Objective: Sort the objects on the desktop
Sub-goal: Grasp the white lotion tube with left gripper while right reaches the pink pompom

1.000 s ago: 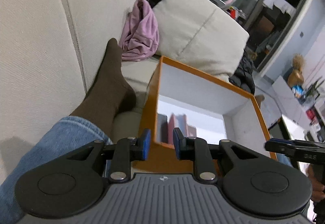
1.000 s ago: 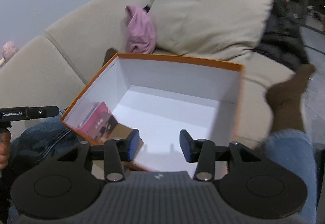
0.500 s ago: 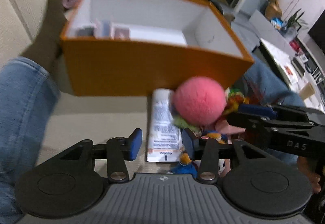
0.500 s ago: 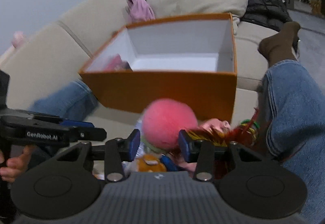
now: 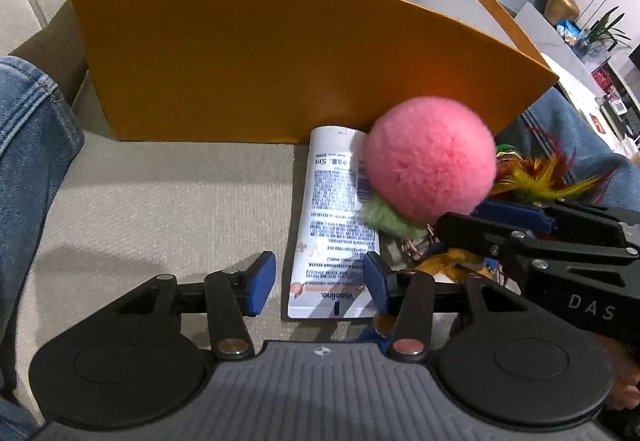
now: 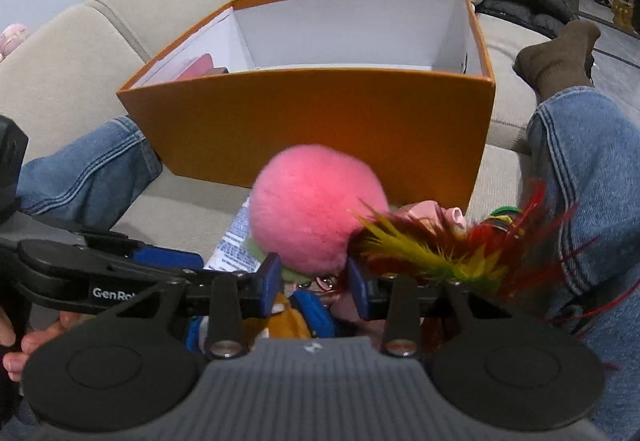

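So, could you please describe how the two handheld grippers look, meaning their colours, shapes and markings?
Both are alike: the left gripper and right gripper have black linkage arms, blue fingertip pads, two round black discs and a ribbed grey body. Seen side-on, the left reads "GenRo...", the right "DAS". No cables are visible.

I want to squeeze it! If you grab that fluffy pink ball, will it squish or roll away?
The pink pompom looks like soft fur, so it would probably squash between the pads and spring back. It seems very light for its size. Being round, it might roll, though it appears nestled against the lotion tube and the feathers, which may hold it.
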Tool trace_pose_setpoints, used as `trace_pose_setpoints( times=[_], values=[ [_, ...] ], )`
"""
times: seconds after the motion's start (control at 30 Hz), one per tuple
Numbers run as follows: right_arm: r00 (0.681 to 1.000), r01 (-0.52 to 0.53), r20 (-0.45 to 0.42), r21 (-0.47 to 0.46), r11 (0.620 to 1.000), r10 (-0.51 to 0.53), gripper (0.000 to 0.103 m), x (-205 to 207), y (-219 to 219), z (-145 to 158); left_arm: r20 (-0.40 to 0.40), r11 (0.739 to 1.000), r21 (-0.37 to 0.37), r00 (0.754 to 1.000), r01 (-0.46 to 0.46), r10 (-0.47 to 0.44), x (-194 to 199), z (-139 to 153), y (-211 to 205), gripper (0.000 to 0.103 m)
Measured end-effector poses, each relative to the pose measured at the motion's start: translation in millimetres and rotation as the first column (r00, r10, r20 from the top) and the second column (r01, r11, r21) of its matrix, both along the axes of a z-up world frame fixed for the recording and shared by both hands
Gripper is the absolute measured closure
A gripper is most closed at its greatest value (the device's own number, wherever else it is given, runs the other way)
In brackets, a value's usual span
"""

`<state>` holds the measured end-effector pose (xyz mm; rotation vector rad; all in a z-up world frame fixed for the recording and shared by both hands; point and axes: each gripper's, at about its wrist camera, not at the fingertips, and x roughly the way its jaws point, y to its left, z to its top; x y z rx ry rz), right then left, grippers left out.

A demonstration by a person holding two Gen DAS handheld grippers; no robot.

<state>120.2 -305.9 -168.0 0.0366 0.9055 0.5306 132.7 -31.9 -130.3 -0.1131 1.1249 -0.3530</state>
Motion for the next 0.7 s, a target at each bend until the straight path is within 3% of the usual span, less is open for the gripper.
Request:
trace_pose_setpoints(
  times=[0.1, 0.3, 0.53, 0.7],
  values=[
    [1.000, -0.003, -0.001, 0.001, 1.000, 0.003, 0.065, -1, 1, -1, -0.007, 1.000, -0.026, 1.000, -0.002, 0.002, -2, 0, 3, 0.074],
    [1.000, -0.001, 0.008, -0.006, 1.000, 0.001, 0.064, -4, 1, -1, 0.008, 0.997, -0.075, 0.999, -0.032, 0.032, -11, 7, 15, 0.089],
    [0.998, -0.030, 0.057, 0.026, 0.999, 0.029, 0.066, -10, 2, 10, 0.072, 0.994, -0.101, 0.996, -0.038, 0.045, -28, 35, 28, 0.094],
    [0.997, -0.035, 0.077, 0.045, 0.998, 0.031, 0.066, -12, 3, 15, 0.122, 0.995, -0.076, 0.990, -0.059, 0.068, -36, 57, 46, 0.095]
  ],
)
